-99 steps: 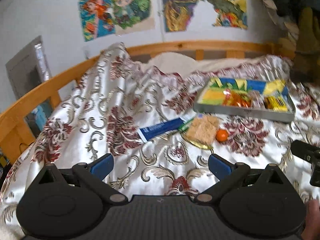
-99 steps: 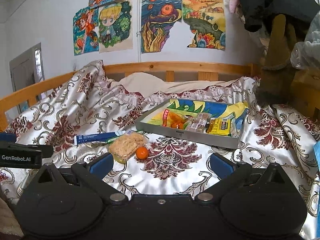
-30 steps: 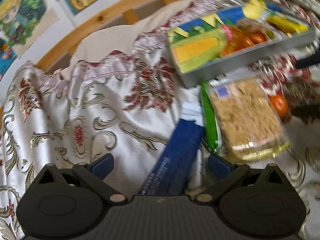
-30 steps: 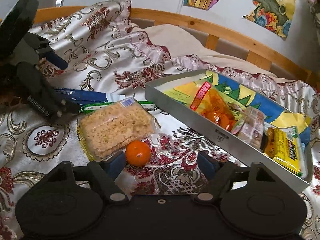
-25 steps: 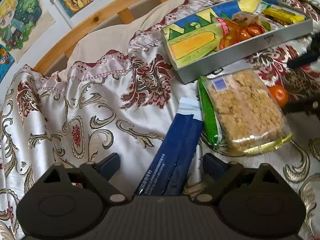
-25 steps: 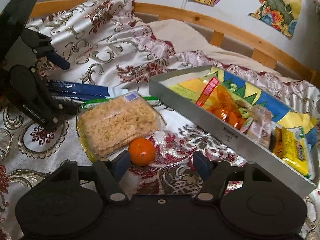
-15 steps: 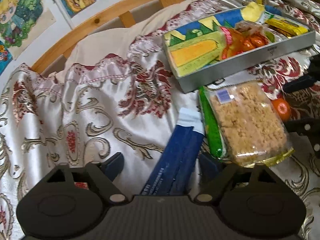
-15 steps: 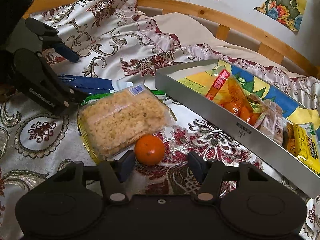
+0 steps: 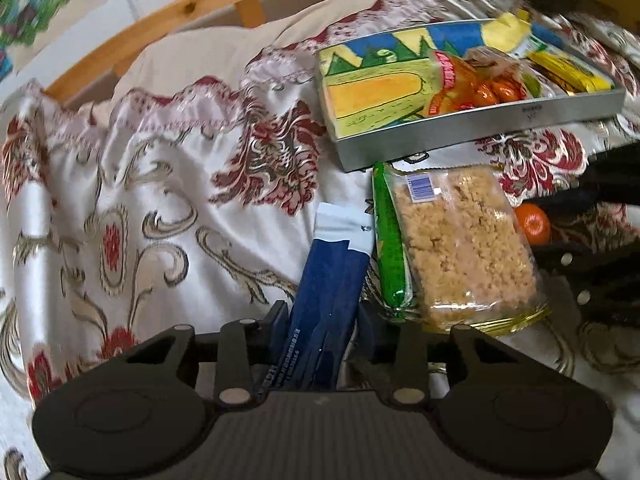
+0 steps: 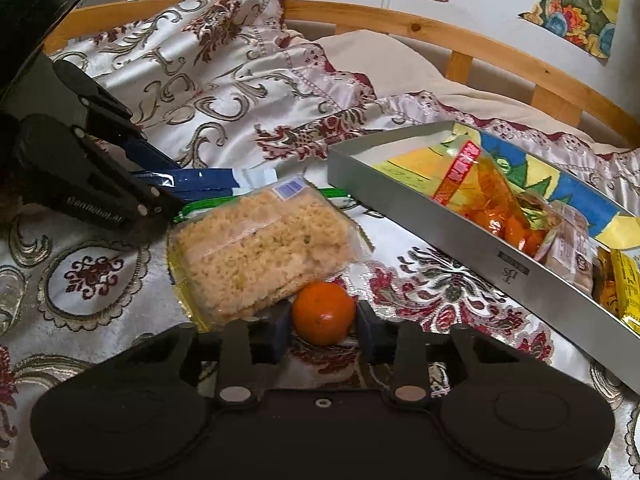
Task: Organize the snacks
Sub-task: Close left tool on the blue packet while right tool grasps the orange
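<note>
Snacks lie on a patterned bedspread (image 9: 168, 184) just in front of a grey tray (image 10: 440, 216). The blue packet (image 9: 332, 272) sits between the blue pads of the left gripper (image 9: 323, 320), whose jaws are closing; both pads appear to touch its sides, though its near end is hidden behind the gripper body. The mandarin (image 10: 323, 312) rests on the cloth between the pads of the right gripper (image 10: 322, 330), which has shut on it; its underside is hidden behind the gripper frame.

Between the two lies a clear pack of crumbly rice cake (image 10: 260, 248), with a green packet (image 9: 390, 240) along its left edge, mostly covered in the right wrist view. In the left wrist view the mandarin (image 9: 532, 224) is half hidden by the dark, blurred right gripper. Inside the tray sit an orange bag (image 10: 492, 200), a small wrapped cake (image 10: 568, 244) and a yellow packet (image 10: 624, 284) cut off at the frame edge; the tray's printing is too small to read.

A second ago both sets of jaws stood wide, the packet and mandarin lying loose between them; both have since narrowed onto them, while the tray and other packs lie as before.
</note>
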